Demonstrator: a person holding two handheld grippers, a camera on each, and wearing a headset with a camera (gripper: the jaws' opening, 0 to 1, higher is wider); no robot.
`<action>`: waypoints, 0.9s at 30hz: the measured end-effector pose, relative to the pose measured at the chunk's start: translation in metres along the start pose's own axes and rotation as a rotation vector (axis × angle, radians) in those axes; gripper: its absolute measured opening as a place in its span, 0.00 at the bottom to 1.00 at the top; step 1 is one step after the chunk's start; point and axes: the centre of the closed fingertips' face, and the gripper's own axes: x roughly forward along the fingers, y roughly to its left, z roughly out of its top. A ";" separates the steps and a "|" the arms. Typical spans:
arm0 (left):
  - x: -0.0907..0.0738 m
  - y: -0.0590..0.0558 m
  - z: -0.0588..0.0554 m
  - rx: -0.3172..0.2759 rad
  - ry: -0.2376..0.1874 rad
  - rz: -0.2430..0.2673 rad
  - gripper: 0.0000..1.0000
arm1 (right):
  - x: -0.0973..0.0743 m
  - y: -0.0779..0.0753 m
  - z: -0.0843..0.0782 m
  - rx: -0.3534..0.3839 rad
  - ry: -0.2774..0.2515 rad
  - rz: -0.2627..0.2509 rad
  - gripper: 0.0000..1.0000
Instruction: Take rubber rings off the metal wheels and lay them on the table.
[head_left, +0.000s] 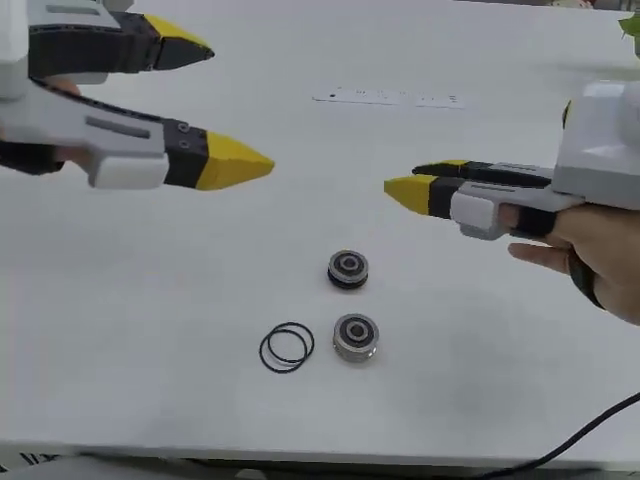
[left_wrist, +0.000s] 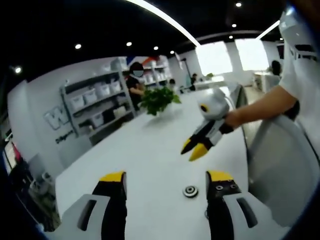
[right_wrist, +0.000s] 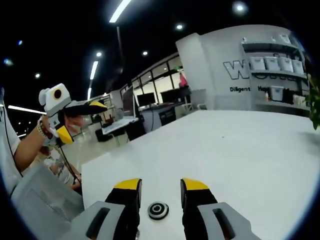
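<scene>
Two metal wheels sit on the white table (head_left: 150, 330). The far wheel (head_left: 348, 269) carries a dark rubber ring around its rim. The near wheel (head_left: 355, 336) shows bare silver metal. Two thin black rubber rings (head_left: 287, 347) lie overlapping just left of it. My left gripper (head_left: 235, 107) hovers at upper left with its jaws wide apart and nothing between them. My right gripper (head_left: 408, 177) hangs at the right, above the wheels, its jaws a little apart and holding nothing. A wheel (left_wrist: 190, 191) appears past the left gripper (left_wrist: 167, 182), and a wheel (right_wrist: 158, 210) lies between the right gripper's (right_wrist: 160, 187) jaws, farther off.
A flat white strip (head_left: 390, 98) lies at the table's far side. A black cable (head_left: 590, 435) crosses the near right corner, close to the table's front edge. A green plant (left_wrist: 160, 100) stands at the far end, with shelves and a person behind it.
</scene>
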 end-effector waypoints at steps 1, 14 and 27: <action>0.006 0.000 0.003 -0.003 -0.014 -0.009 0.65 | 0.000 -0.003 -0.001 -0.010 -0.001 -0.007 0.29; 0.070 0.016 -0.010 -0.087 -0.099 0.014 0.56 | 0.002 -0.023 -0.022 0.044 0.043 -0.043 0.27; 0.112 -0.020 -0.079 -0.143 -0.031 -0.055 0.47 | 0.013 -0.015 -0.040 0.034 0.105 -0.021 0.27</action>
